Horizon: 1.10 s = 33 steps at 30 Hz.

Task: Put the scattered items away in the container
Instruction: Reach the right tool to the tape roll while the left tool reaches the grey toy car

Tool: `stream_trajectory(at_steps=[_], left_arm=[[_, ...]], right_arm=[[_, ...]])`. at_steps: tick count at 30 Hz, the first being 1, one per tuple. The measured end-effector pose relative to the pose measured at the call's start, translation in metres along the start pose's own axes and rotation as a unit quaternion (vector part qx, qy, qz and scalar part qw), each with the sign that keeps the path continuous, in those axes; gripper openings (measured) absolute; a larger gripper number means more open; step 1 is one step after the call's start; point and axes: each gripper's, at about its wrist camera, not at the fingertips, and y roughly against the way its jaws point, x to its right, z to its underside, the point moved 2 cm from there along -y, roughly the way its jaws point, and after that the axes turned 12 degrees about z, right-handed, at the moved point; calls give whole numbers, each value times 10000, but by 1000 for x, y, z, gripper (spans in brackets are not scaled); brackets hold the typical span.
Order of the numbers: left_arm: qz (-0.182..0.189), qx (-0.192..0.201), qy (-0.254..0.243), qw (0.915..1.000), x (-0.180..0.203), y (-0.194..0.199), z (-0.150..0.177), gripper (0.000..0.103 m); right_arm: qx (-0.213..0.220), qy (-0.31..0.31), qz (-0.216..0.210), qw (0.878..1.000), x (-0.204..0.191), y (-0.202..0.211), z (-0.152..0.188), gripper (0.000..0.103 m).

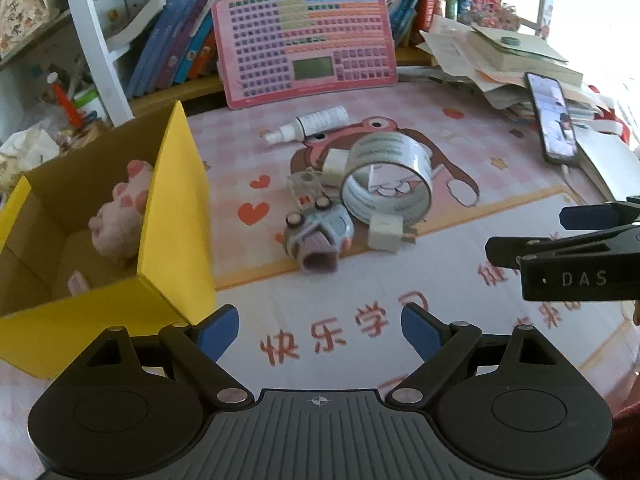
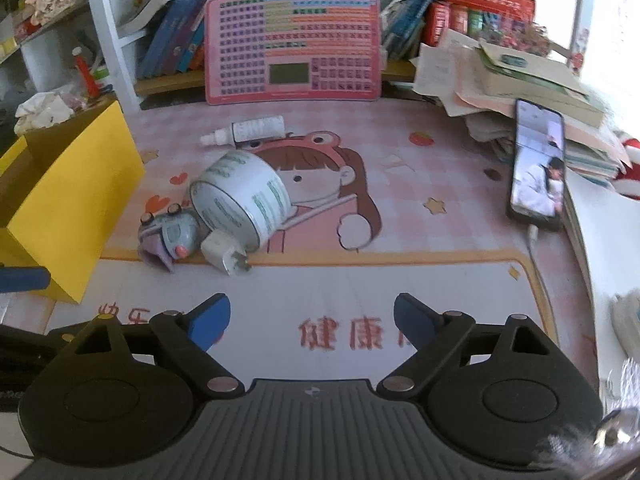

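Observation:
A yellow cardboard box stands at the left of the desk mat with a pink plush toy inside; the box also shows in the right wrist view. On the mat lie a tape roll, a grey toy figure, a white charger plug, a white spray bottle and a small clear block. My left gripper is open and empty, near the box's front corner. My right gripper is open and empty, in front of the plug; it also shows at the right of the left wrist view.
A pink keyboard-like board leans on the bookshelf behind. A phone with its cable stands at the right against a stack of papers and books. A white book lies along the right edge.

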Motion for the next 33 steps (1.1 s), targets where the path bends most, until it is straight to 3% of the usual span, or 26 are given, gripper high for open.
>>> stream_trajectory(at_steps=[11, 14, 18, 22, 29, 33], left_arm=[[-153, 59, -183, 9997, 2, -22, -25, 89], [-236, 14, -183, 9996, -3, -32, -30, 82], [-320, -61, -241, 9992, -6, -48, -37, 74], [-498, -116, -358, 9981, -8, -61, -42, 74], [-528, -219, -491, 9972, -6, -75, -49, 67], [-533, -216, -420, 9975, -8, -78, -53, 68]], right_arm=[[109, 145, -298, 9994, -7, -32, -32, 84], [83, 225, -390, 9989, -13, -43, -38, 81], [68, 269, -470, 9985, -19, -58, -46, 70], [-49, 143, -638, 9978, -22, -75, -53, 63], [-131, -8, -836, 9964, -26, -92, -62, 38], [-150, -12, -894, 9959, -24, -95, -63, 34]])
